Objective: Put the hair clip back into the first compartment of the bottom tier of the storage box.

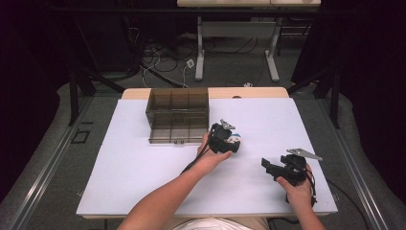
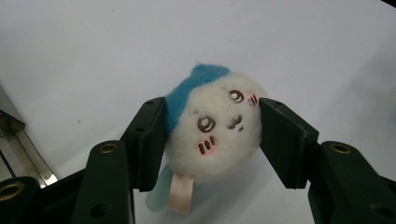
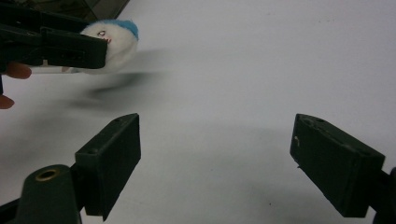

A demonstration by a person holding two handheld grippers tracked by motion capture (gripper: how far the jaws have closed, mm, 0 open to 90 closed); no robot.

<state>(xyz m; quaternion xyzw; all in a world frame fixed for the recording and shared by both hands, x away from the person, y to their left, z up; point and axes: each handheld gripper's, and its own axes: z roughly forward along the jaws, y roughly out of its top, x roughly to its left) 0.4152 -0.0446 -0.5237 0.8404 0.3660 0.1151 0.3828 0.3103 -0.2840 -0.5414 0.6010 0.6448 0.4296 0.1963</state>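
We look down on a white counter [image 1: 143,167] standing on a grey floor strewn with cables, with dark curtains at both sides. Toward the counter's far left stands a smoky, see-through organiser box [image 1: 178,115] divided into compartments. Just beside its near right corner our left gripper [image 1: 229,141] holds a small white-and-blue plush toy [image 1: 234,139]; from this height we cannot tell whether the toy rests on the counter or hangs just above it. Well apart, near the counter's right front edge, our right gripper [image 1: 269,167] points left toward the middle.

In the left gripper view, the left gripper [image 2: 212,135] has its two pads pressed against the plush toy [image 2: 212,128] from either side, so the jaws are clamped on it. The toy is a round white ball with a blue patch on top, a stitched face with pink cheeks, and pale ribbon tags hanging below. White counter lies behind it.

In the right gripper view, the right gripper [image 3: 215,158] has its jaws standing wide apart with nothing but bare counter between them. At the upper left we see the plush toy [image 3: 119,39] pinched in the left gripper [image 3: 109,44], with a corner of the box behind.
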